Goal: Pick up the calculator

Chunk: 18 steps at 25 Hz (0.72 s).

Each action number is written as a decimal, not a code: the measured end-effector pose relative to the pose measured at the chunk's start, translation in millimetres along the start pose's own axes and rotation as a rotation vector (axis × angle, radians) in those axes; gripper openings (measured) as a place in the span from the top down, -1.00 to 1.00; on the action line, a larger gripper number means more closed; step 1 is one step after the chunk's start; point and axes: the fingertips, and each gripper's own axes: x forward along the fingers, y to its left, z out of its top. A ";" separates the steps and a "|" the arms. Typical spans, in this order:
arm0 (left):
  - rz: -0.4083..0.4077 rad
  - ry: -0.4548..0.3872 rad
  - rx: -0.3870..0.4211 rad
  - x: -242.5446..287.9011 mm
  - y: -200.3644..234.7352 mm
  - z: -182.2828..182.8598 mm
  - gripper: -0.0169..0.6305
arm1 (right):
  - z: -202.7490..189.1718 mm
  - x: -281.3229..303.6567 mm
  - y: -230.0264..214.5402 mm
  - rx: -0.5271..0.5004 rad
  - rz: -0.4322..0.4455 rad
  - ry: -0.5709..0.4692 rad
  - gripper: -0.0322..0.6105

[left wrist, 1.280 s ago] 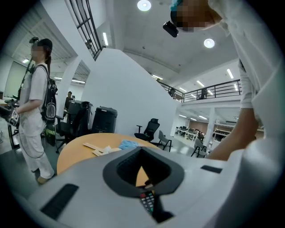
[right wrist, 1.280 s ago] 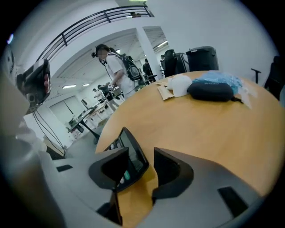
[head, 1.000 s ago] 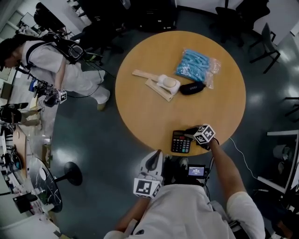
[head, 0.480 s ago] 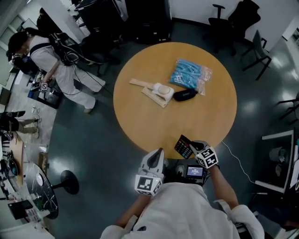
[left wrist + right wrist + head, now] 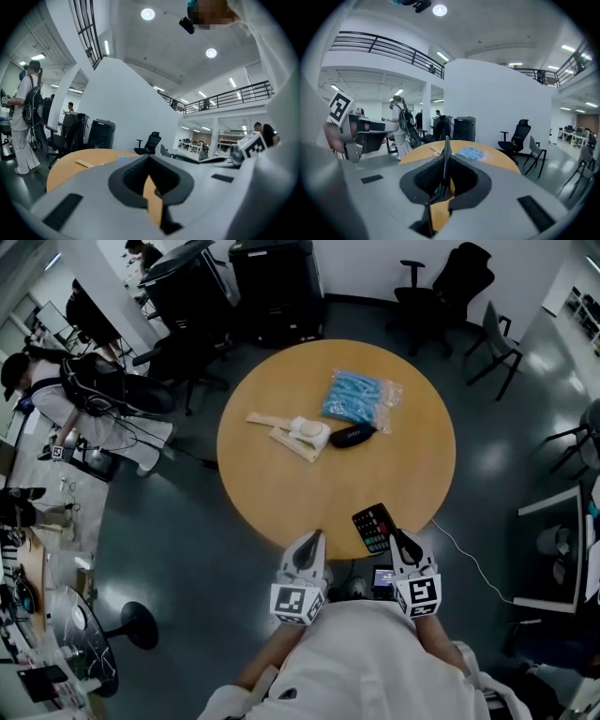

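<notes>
A moment ago the calculator (image 5: 374, 528) lay flat on the round table (image 5: 281, 493), close to the near edge, with the right claw (image 5: 397, 542) down on top of it. Now it is off the table. The right claw has closed on one end of it and lifted it up. The calculator hangs in the air by the near edge of the table, close to the person's chest, with its buttons facing up and its far end sticking out past the claw. From the claw's own camera it shows as a thin dark edge, pinched right between the two jaws.

The left claw (image 5: 310, 542) has hardly moved. It waits beside the right one, closed, with nothing in it.

The other things on the table have not been touched. The blue bag (image 5: 356, 395) and the black case (image 5: 350, 435) are on the far side, well away from the claws.

I think the job is as good as done, because the calculator is up and the claw has hold of it. The claw only grips one end, though, so the calculator could tip or slip if the person swings it fast. Holding it steady looks like the safe thing now.
</notes>
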 end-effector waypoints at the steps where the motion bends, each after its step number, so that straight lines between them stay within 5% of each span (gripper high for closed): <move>1: -0.006 -0.003 0.004 1.2 -2.7 1.4 0.93 | 1.4 -1.1 0.7 0.001 0.001 -0.006 0.74; 18: -0.009 -0.002 0.016 -2.7 -7.8 1.9 0.93 | 10.9 -6.4 -3.8 -0.013 -0.027 -0.023 0.74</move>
